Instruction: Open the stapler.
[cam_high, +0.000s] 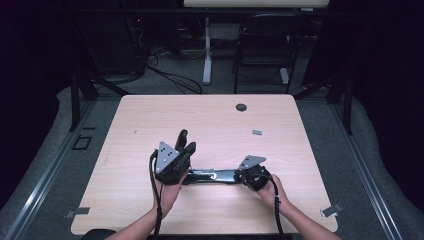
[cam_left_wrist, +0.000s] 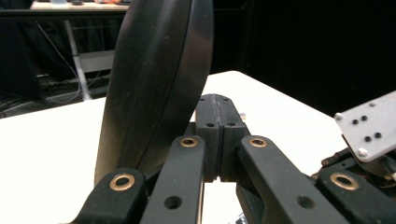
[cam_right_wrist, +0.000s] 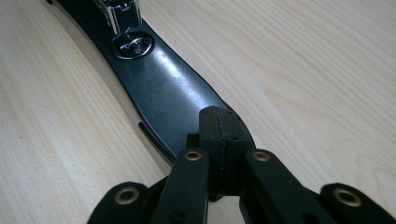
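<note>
An opened black stapler lies on the light wood table. Its glossy base rests flat between the two grippers, and a chrome part shows on it. Its curved black top arm stands upright. My left gripper is shut, pads together with nothing visible between them, just right of that arm in the left gripper view. My right gripper is also shut, its tips over the near end of the base; I cannot tell whether they touch it.
A small grey piece lies on the table toward the back right, and a round cable hole sits near the far edge. A black chair and a white desk leg stand beyond the table. The right gripper's grey plate is close by.
</note>
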